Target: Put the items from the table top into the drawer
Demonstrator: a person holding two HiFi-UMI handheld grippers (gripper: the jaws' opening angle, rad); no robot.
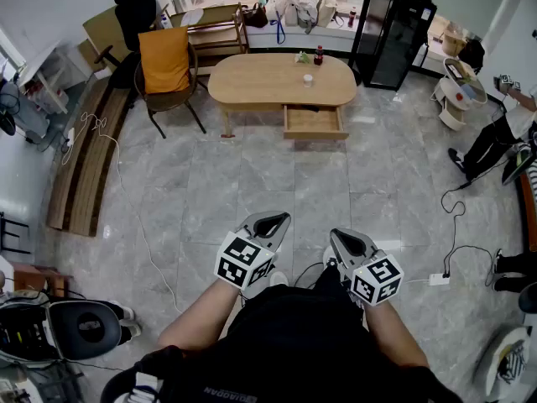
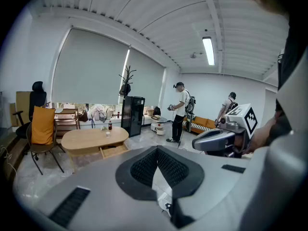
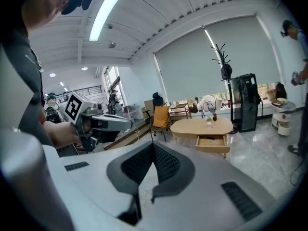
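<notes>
Items for the drawer stand on the oval wooden tabletop point(image 1: 252, 78) at the far side of the room. They are a dark bottle point(image 1: 318, 54) with a red cap, a small pale cup point(image 1: 308, 80) just in front of it, and a green object point(image 1: 302, 57) beside the bottle, too small to identify. They are grouped on the right half of the top, directly above the drawer point(image 1: 313, 122), which is pulled out below the front edge. At this range its contents cannot be made out. That grouping suggests each piece needs only a short lift and a lowering. An orange-backed chair point(image 1: 165, 61) stands near the table's left end and a black cabinet point(image 1: 393, 32) near its right. A wide stretch of tiled floor point(image 1: 252, 183) separates the table from the person, so the work looks not yet begun and an approach comes first. The left gripper point(image 1: 281, 217) and right gripper point(image 1: 336, 234) are held side by side close to the body, pointing toward the table. Each has its jaws pressed together on nothing, probably carried that way for the walk. The items lie well apart from both pairs of jaws, far ahead of them.
</notes>
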